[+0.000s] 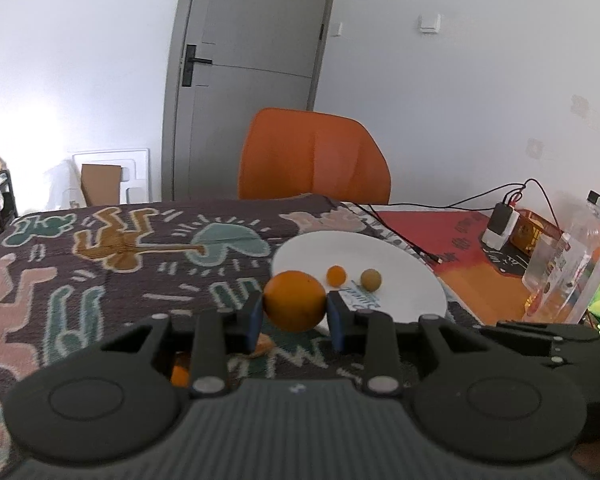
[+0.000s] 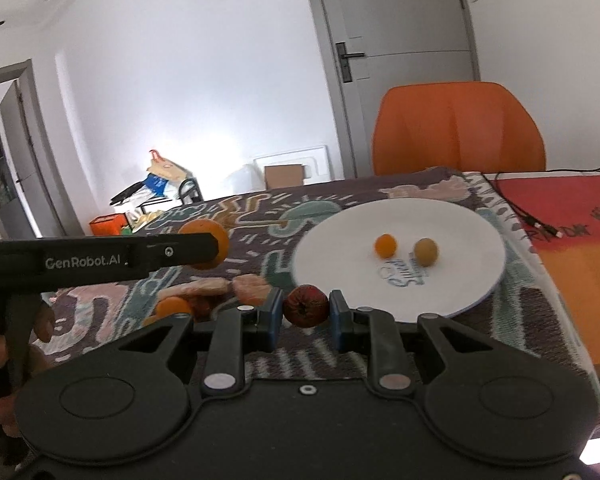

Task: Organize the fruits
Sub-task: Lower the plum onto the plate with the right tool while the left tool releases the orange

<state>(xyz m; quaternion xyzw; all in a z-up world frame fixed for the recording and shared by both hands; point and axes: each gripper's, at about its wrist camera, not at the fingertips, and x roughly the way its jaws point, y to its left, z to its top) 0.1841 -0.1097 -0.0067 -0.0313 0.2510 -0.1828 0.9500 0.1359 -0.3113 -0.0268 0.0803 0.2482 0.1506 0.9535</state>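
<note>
Left gripper [image 1: 295, 307] clamped on an orange [image 1: 294, 300], blue pads pressed to both its sides, held in the air just short of the near left rim of a white plate [image 1: 340, 245]. Right gripper [image 2: 305, 307] closed tight on a small, wrinkled dark-red fruit [image 2: 306, 305], carried just off the plate's near left edge. On the plate, side by side near its middle, a small orange fruit [image 1: 335, 275] and a dull yellow-brown one [image 1: 371, 279], apart from each other. Below, a patterned cloth [image 1: 100, 248] over the table, more orange pieces [image 2: 173, 306] lying near the left. Far side: an orange chair [image 1: 314, 156]; far right, a clear plastic bottle [image 1: 572, 268].
</note>
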